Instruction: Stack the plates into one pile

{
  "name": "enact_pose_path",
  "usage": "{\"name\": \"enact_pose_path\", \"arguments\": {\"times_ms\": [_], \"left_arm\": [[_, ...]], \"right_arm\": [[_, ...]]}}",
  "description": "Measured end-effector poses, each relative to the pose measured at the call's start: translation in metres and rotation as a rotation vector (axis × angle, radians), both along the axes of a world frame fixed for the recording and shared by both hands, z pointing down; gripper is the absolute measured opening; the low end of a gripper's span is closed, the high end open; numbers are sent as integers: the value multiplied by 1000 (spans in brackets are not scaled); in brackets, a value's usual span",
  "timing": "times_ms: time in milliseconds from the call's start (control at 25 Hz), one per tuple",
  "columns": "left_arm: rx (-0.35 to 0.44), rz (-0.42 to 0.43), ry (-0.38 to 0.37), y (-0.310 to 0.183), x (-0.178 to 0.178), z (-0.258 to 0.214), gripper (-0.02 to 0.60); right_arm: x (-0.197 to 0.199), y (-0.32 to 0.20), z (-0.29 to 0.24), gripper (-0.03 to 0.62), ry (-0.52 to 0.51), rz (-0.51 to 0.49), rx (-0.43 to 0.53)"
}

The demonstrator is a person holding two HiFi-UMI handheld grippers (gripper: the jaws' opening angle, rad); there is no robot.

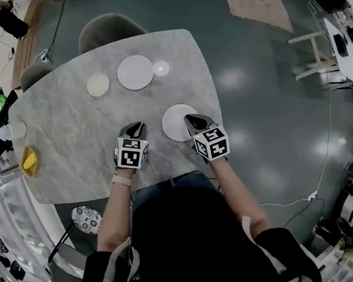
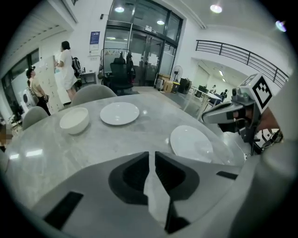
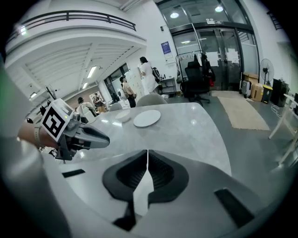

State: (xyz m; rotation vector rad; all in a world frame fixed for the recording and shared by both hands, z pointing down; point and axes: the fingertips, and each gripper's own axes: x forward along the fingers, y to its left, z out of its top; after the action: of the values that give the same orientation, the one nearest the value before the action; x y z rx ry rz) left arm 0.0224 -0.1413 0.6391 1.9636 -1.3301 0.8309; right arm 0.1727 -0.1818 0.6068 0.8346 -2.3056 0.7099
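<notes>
Three white dishes sit on the marble table (image 1: pixel 74 136). A large plate (image 1: pixel 135 72) (image 2: pixel 119 113) (image 3: pixel 147 118) lies at the far side, with a small cream bowl (image 1: pixel 98 84) (image 2: pixel 74 120) (image 3: pixel 123 115) to its left. A second plate (image 1: pixel 176 123) (image 2: pixel 191 143) lies near the front edge. My right gripper (image 1: pixel 196 120) (image 2: pixel 223 115) (image 3: pixel 147 153) hangs over that plate's right rim, shut and empty. My left gripper (image 1: pixel 134 128) (image 2: pixel 152 155) (image 3: pixel 88 135) hovers over bare table left of that plate, its jaws together but for a thin slit, nothing between them.
Two grey chairs (image 1: pixel 109 30) stand at the table's far side. A yellow object (image 1: pixel 30 160) and a white pot (image 1: pixel 8 133) sit at the table's left end. A patterned stool (image 1: pixel 86 218) is below the near edge. People (image 2: pixel 65 58) stand far behind.
</notes>
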Motion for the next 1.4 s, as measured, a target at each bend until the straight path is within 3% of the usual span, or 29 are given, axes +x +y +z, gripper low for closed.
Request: {"name": "enact_pose_path", "arguments": {"times_ms": [120,320,480,1120,1400], "left_arm": [[22,-42,-2,-16,-25,-2,11],[25,-59,42,-41,-50,-1,11],[50,-60,29,-67,-64,-6,11],[84,-89,56,-153,-87,17,11],[79,-94,52,-170,-99,32,11]], "right_arm": [[-25,-20,-4,18,-4,-15,12],[-59,-52,-5,18,-8,-34,12],[-81,-75,-5,18,-16,-51,5],[-133,-169,26,23,8,-36,-11],[-150,-193,44,118,-12,-17,-46]]}}
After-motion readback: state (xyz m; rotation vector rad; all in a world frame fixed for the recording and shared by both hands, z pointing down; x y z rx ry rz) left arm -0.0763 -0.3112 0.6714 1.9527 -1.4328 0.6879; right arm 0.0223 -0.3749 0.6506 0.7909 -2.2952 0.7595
